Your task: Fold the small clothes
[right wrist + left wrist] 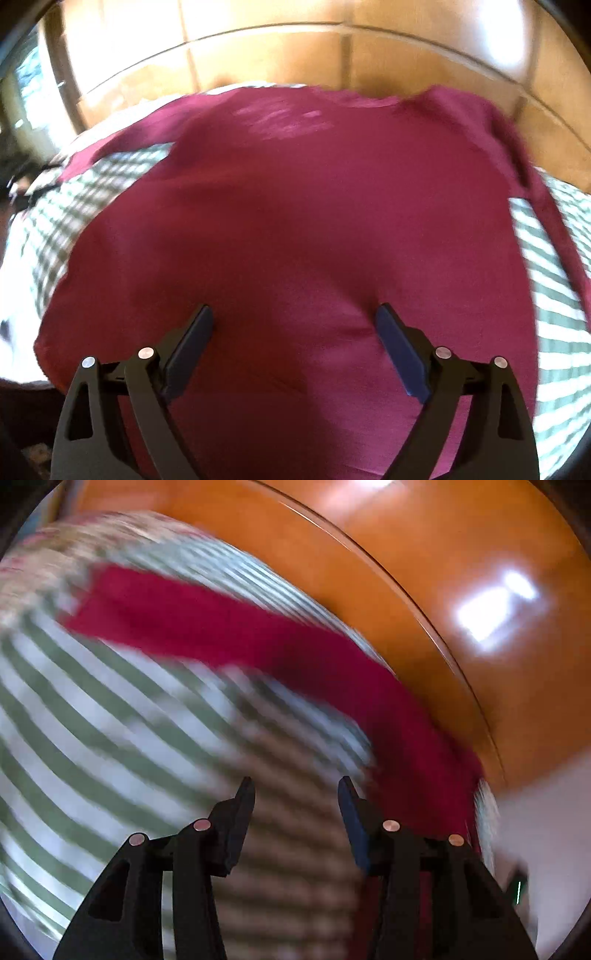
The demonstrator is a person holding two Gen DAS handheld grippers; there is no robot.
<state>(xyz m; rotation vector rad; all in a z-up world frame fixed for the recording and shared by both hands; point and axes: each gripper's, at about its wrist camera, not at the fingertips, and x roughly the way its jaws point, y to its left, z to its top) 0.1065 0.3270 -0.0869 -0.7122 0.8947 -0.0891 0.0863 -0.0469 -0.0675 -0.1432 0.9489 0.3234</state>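
The thin, soft crimson-red cotton T-shirt lies spread flat over a green-and-white striped bed cover, filling the middle of the right wrist view and crossing the left wrist view as a blurred band from upper left to lower right. It looks light, limp and likely to bunch; a hem or sleeve edge seems the best hold. The right claw hangs low over the shirt, spread, empty. The left claw, also spread, hovers above the stripes just beside the shirt's edge.

A maroon garment lies on the striped bedcover.
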